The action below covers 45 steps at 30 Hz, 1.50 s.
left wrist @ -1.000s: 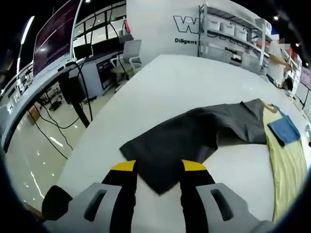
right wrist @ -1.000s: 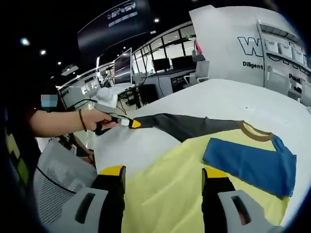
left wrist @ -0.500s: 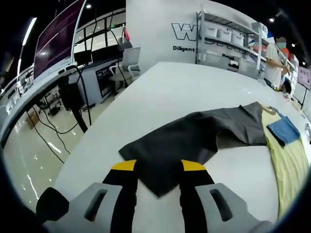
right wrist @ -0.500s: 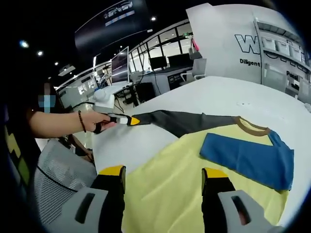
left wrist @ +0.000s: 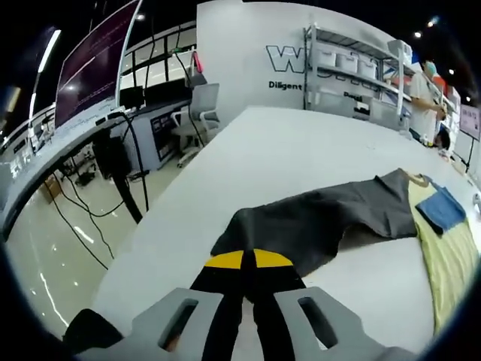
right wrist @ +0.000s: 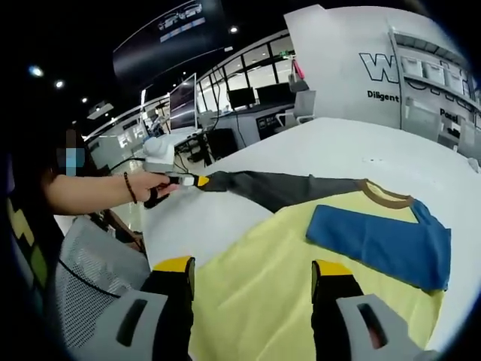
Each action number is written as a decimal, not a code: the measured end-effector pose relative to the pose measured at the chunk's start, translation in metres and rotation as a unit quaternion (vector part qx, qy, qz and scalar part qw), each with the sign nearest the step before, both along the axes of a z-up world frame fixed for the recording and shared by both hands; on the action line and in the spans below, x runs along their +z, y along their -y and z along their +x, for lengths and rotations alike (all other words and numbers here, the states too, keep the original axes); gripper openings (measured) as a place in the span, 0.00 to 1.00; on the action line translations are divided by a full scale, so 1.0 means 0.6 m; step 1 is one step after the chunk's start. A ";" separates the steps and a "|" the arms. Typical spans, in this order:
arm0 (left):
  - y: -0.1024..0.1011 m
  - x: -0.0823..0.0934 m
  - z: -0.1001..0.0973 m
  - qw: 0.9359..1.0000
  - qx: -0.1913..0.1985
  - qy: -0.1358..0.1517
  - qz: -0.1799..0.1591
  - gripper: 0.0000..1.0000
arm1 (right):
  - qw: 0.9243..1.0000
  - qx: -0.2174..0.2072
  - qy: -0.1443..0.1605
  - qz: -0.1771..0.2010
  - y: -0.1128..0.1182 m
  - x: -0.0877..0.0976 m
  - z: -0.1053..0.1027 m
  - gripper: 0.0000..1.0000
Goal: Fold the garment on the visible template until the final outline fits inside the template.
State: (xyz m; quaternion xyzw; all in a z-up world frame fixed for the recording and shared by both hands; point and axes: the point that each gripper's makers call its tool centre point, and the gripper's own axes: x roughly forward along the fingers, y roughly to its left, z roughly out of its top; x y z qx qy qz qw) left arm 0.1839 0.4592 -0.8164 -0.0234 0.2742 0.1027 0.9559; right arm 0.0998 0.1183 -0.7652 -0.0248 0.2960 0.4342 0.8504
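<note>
Fingers of the left gripper (left wrist: 249,259) clamped on the grey sleeve end (left wrist: 259,226), garment (right wrist: 316,248) spread on the white table (left wrist: 285,143), right gripper (right wrist: 252,265) held over its yellow body, jaws apart.

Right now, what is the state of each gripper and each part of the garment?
left gripper: shut on the dark sleeve end.
right gripper: open, over the yellow body, holding nothing.
dark sleeve: stretched out, flat on the white table.
yellow body: spread flat.
blue sleeve: folded over the yellow body.
</note>
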 end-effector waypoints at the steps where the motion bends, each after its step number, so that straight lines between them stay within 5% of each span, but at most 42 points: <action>1: -0.003 0.009 0.003 1.000 -0.002 0.005 0.004 0.00 | 1.000 0.000 0.001 0.000 0.000 0.000 0.000 0.60; 8: -0.005 0.071 0.019 0.998 0.002 0.056 -0.029 0.00 | 1.000 -0.002 0.000 0.000 0.001 -0.001 0.000 0.60; 19: 0.016 0.131 0.041 0.990 -0.009 0.120 -0.067 0.00 | 1.000 -0.003 0.005 -0.004 0.000 0.001 0.001 0.61; 36: 0.040 0.208 0.047 0.980 -0.019 0.175 -0.093 0.00 | 0.998 -0.038 0.045 -0.023 0.020 0.019 0.026 0.76; 45: 0.089 0.254 0.058 0.973 -0.043 0.201 -0.106 0.00 | 0.996 -0.074 0.045 -0.022 0.045 0.021 0.037 0.85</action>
